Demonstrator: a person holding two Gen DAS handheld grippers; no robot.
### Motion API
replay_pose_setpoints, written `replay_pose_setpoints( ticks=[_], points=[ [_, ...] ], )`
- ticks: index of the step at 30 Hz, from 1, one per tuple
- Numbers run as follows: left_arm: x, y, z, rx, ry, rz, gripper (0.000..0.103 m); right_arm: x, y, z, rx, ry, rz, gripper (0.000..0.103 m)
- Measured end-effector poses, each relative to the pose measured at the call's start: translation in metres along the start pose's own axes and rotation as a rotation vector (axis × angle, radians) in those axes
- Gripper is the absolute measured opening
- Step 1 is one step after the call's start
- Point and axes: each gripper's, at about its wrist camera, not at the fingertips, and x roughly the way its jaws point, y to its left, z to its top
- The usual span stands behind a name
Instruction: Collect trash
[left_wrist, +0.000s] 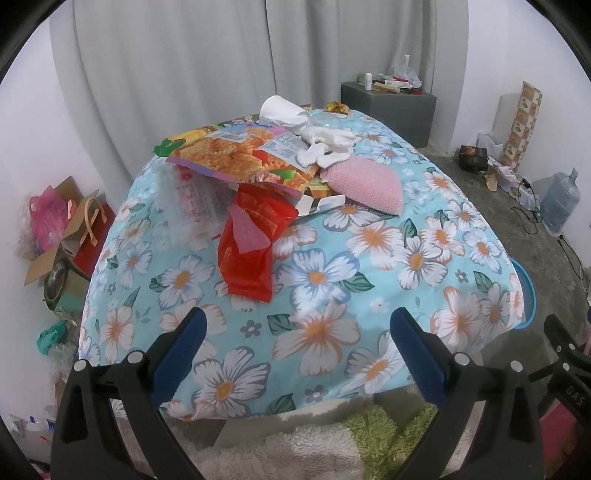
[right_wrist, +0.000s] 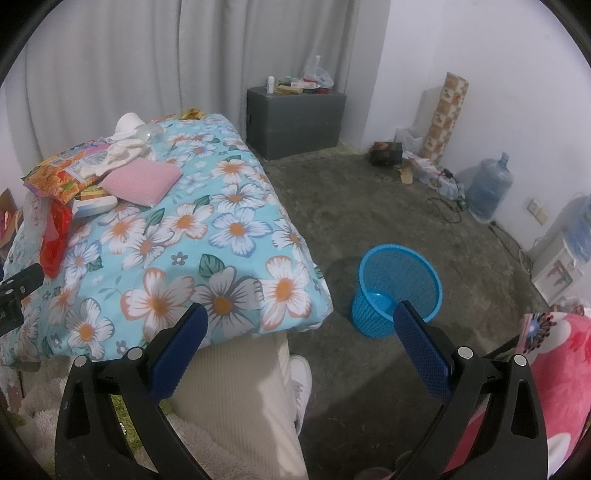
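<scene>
Trash is piled at the far left of a table with a floral cloth (left_wrist: 332, 258): a red wrapper (left_wrist: 251, 251), a large orange noodle bag (left_wrist: 236, 155), a clear plastic pack (left_wrist: 192, 199), a pink bubble pouch (left_wrist: 365, 181), crumpled white tissue (left_wrist: 325, 144) and a white paper cup (left_wrist: 277, 107). My left gripper (left_wrist: 295, 347) hangs open over the table's near edge, well short of the pile. My right gripper (right_wrist: 299, 339) is open at the table's right corner, above the floor. A blue mesh bin (right_wrist: 399, 288) stands on the floor to the right of the table, seemingly without trash in it.
A person's leg in beige trousers (right_wrist: 236, 398) and a white shoe (right_wrist: 301, 373) are under the table's corner. A grey cabinet (right_wrist: 295, 122) stands at the back wall, water jugs (right_wrist: 487, 184) and cables at the right. Boxes and bags (left_wrist: 66, 236) crowd the left floor.
</scene>
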Motion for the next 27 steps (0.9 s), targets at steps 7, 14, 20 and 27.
replay_pose_setpoints(
  ticks=[7,14,20,27],
  points=[
    [0.0014,0.0029,-0.0023,-0.006,0.001,0.002,0.097,-0.0006,0.0017,0.002,0.0,-0.001,0.002,0.096],
    [0.0018,0.004,-0.0024,-0.007,0.002,0.001,0.097,-0.0006,0.0015,0.003,-0.002,-0.002,0.003,0.096],
    [0.0029,0.0072,-0.0035,-0.009,0.002,0.005,0.097,-0.0011,0.0038,0.003,-0.001,-0.002,0.004,0.096],
    [0.0038,0.0089,-0.004,-0.01,0.004,0.004,0.097,-0.0018,0.0027,0.0031,0.001,-0.002,0.006,0.096]
  ],
)
